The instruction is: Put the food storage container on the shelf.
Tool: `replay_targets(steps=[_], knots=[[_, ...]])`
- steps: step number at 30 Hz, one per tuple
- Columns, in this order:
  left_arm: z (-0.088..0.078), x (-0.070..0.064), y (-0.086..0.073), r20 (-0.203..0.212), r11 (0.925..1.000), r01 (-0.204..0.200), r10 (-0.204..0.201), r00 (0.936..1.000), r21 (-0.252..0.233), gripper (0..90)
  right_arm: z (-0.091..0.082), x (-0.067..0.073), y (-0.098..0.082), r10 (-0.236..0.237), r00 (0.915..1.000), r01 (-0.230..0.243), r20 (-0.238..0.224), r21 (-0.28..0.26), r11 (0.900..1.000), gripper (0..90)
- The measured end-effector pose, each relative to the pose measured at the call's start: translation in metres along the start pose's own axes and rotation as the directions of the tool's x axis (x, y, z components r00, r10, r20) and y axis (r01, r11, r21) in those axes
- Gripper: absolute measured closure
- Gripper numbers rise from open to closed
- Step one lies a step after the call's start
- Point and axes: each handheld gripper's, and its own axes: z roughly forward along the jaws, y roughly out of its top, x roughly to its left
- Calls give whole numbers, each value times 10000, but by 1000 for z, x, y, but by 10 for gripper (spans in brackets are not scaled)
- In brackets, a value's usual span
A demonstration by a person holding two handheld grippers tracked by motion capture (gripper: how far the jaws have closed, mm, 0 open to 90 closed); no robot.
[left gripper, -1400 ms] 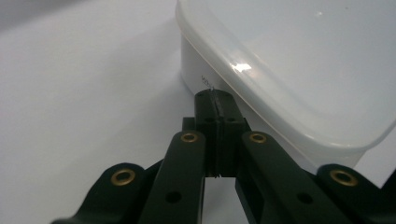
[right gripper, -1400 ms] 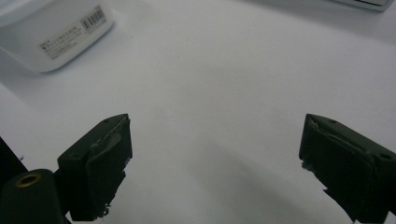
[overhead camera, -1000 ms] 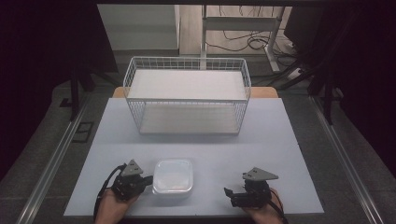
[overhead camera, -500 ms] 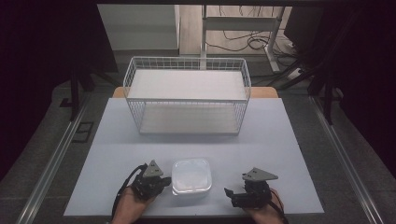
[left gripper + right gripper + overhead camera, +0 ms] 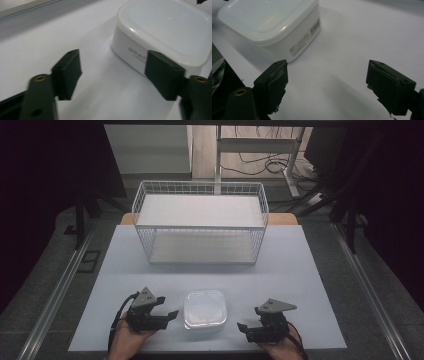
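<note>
From the high view, a white square plastic container with a translucent lid (image 5: 204, 308) sits near the front edge of the pale worktop (image 5: 300, 265), between the left gripper (image 5: 167, 316) and the right gripper (image 5: 242, 327), with a white wire basket rack (image 5: 200, 222) well behind it. The left gripper view adds faint print on the container's side (image 5: 160, 32) and jaws spread wide, one pad just beside that wall. The right gripper view shows a label strip on another side (image 5: 269, 27) and wide jaws holding nothing.

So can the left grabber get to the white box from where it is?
Probably yes. The left gripper sits open right beside the white box, with bare table between them and nothing in the way.
</note>
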Motion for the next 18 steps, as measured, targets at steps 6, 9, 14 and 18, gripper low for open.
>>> replay_targets(steps=[6, 9, 14, 18], knots=[[-2, -7, 6, 412, 9995, -297, 295, 9987, 53, 146, 8, 4, 9, -95, 9994, 102, -336, 227, 9997, 163], [-1, -12, 13, 740, 9993, -377, 380, 9965, -56, 146, 12, 8, 19, -225, 9974, 228, -687, 42, 9997, 176], [4, -18, 21, 927, 9983, -574, 576, 9940, -48, 114, 19, 11, 29, -299, 9913, 273, -1280, -222, 9994, 185], [10, -21, 30, 1038, 9980, -634, 634, 9926, -30, 110, 23, 14, 39, -528, 9889, 479, -1387, -386, 9981, 187]])
